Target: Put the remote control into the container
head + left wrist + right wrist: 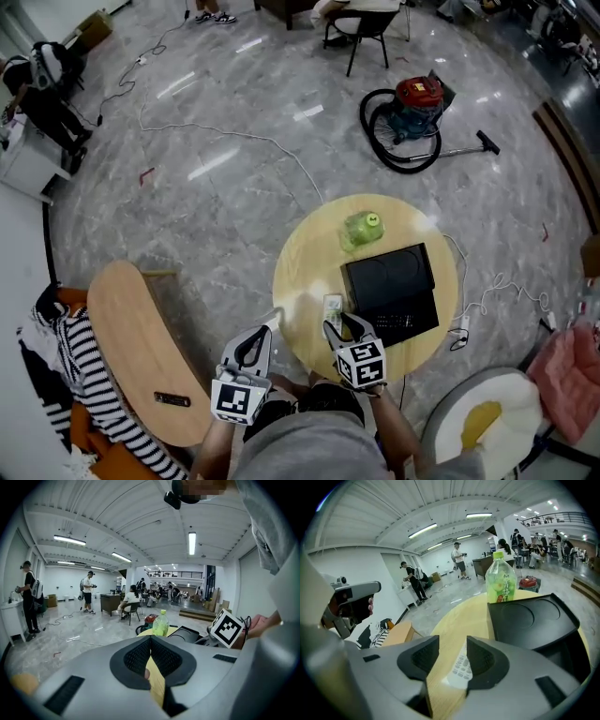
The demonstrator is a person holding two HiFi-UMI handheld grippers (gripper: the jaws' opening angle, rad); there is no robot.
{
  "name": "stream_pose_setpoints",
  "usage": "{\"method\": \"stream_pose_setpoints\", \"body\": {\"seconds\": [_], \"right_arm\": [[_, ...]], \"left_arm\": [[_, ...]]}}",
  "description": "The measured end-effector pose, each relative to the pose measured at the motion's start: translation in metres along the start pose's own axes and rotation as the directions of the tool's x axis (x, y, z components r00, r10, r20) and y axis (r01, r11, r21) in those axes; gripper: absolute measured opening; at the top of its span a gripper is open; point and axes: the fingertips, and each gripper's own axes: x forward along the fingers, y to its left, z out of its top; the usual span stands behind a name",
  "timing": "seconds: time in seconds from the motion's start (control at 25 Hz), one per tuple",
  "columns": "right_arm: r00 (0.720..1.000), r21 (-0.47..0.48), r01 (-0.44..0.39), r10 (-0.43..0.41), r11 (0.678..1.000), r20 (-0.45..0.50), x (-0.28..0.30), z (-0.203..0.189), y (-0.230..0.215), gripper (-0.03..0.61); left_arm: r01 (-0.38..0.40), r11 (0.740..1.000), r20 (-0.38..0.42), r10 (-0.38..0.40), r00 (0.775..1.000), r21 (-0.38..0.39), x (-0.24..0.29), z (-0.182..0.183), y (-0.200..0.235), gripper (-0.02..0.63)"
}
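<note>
Remote [461, 668] lies flat and face up on the round table [305, 267], near its front edge and just beside the near left corner of the black container [388, 277], so the task is barely begun: nothing has been lifted yet, and the pickup, the carry and the drop are all left. The right gripper [453, 651] hovers over the remote with its jaws partly apart; the remote's end shows in the gap, close to the right-hand pad, but neither pad appears to press on it. The left gripper [150, 642] hangs off the table's left edge, its jaws closed on nothing. The remote is slim and white, with rows of small pale buttons. A green bottle [500, 581] stands beyond the container.
</note>
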Motion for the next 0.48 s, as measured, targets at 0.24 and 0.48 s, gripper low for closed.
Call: {"method": "stream_pose_setpoints", "body": {"seconds": [0.24, 0.48], "right_arm": [[0.997, 0.044, 0.066, -0.064, 0.997, -0.044, 0.014, -0.016, -0.013, 0.245], [0.989, 0.096, 0.126, -0.118, 0.987, -0.088, 0.024, -0.035, -0.024, 0.255]], "left_arm": [[0.033, 0.999, 0.0, -0.033, 0.999, 0.008, 0.013, 0.004, -0.003, 0.008], [0.047, 0.998, -0.007, -0.047, 0.999, 0.029, 0.014, 0.004, -0.005, 0.008]]}}
